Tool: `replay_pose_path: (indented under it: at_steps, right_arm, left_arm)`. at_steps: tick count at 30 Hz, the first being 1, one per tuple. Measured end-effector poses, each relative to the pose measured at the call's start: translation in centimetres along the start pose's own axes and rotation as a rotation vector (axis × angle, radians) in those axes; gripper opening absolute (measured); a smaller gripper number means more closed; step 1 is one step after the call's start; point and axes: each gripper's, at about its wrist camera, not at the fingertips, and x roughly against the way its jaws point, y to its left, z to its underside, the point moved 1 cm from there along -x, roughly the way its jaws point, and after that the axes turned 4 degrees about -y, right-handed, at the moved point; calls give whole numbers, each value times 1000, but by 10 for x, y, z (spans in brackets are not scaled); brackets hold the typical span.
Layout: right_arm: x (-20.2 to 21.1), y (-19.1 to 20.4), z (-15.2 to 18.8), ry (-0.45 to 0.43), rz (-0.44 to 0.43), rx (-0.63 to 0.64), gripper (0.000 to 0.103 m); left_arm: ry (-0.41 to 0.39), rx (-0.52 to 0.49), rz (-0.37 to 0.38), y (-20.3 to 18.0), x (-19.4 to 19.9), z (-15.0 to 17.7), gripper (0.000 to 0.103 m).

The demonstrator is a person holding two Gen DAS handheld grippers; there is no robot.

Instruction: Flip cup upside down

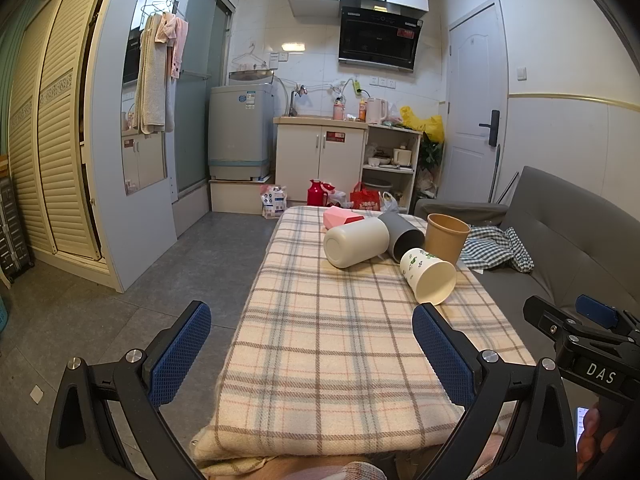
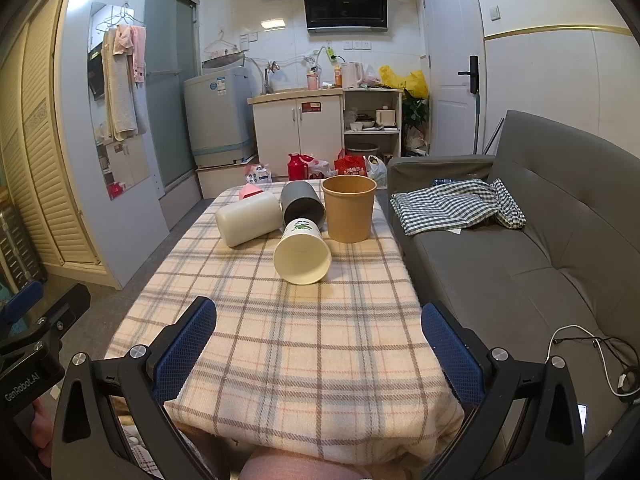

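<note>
Several cups sit at the far end of a plaid-covered table [image 1: 320, 340] [image 2: 300, 340]. A white paper cup with green print [image 1: 428, 276] [image 2: 303, 252] lies on its side, mouth toward me. A cream cup [image 1: 355, 242] [image 2: 249, 218] and a grey cup [image 1: 402, 236] [image 2: 302, 202] also lie on their sides. A brown paper cup [image 1: 446, 238] [image 2: 349, 208] stands upright. My left gripper [image 1: 312, 354] is open and empty over the near table edge. My right gripper [image 2: 319, 354] is open and empty, also near the front edge.
A pink box [image 1: 340, 216] [image 2: 250, 191] lies behind the cups. A grey sofa [image 1: 568, 240] [image 2: 520, 260] with a checked cloth [image 2: 456, 204] stands right of the table. Kitchen cabinets [image 1: 320, 160] and a washing machine [image 1: 240, 132] stand at the back. Tiled floor lies to the left.
</note>
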Motion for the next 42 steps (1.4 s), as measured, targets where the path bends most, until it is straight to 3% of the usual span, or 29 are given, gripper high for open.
replay_pose_path:
  at_steps: [34, 37, 42]
  right_arm:
    - [1, -2, -1, 2, 1, -6, 103]
    - [3, -3, 9, 4, 7, -9, 103]
    - [-14, -1, -8, 47, 49, 15, 103]
  left_arm:
    - [2, -5, 0, -2, -2, -1, 103]
    - [17, -15, 6, -3, -5, -5, 103]
    - [69, -1, 50, -6, -19, -14, 103]
